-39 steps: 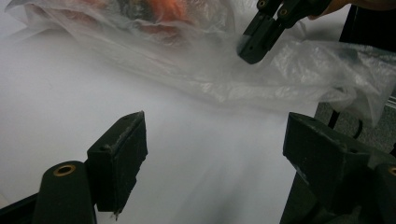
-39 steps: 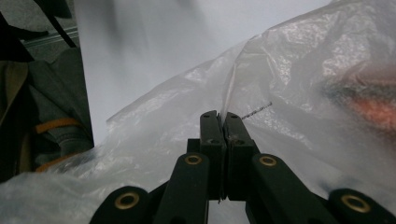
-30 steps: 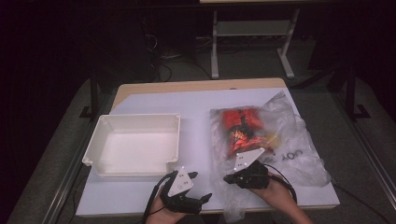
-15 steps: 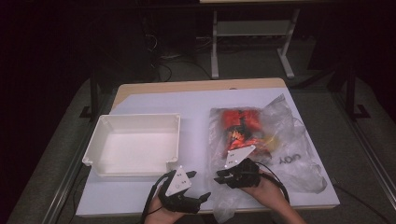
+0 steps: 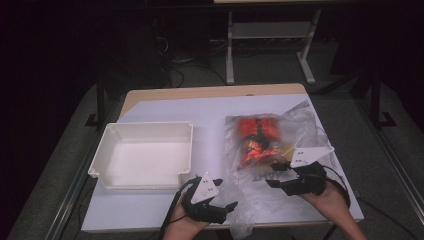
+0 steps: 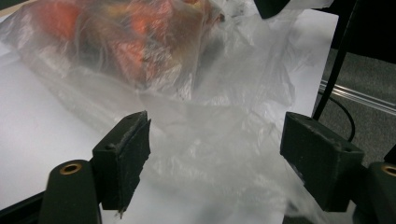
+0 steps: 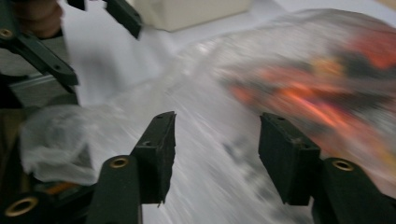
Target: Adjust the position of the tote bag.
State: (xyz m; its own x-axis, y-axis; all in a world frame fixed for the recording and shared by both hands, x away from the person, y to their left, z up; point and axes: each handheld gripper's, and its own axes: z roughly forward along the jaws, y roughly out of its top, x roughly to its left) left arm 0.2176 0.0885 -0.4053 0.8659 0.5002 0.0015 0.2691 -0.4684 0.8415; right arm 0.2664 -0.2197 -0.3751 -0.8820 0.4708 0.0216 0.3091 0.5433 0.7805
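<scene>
two open claws, plastic bag (image 5: 280, 145) between them

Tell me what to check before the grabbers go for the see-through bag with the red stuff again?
1. Left gripper jaws wide apart: ok.
2. Right gripper jaws have just been opening, nothing pinched: ok.
3. Plastic bag lies on the table: ok.
4. Bag's loose film sits in front of both grippers: ok.
5. White tray empty, ready: ok.
6. Bag's mouth open: cannot tell.
</scene>
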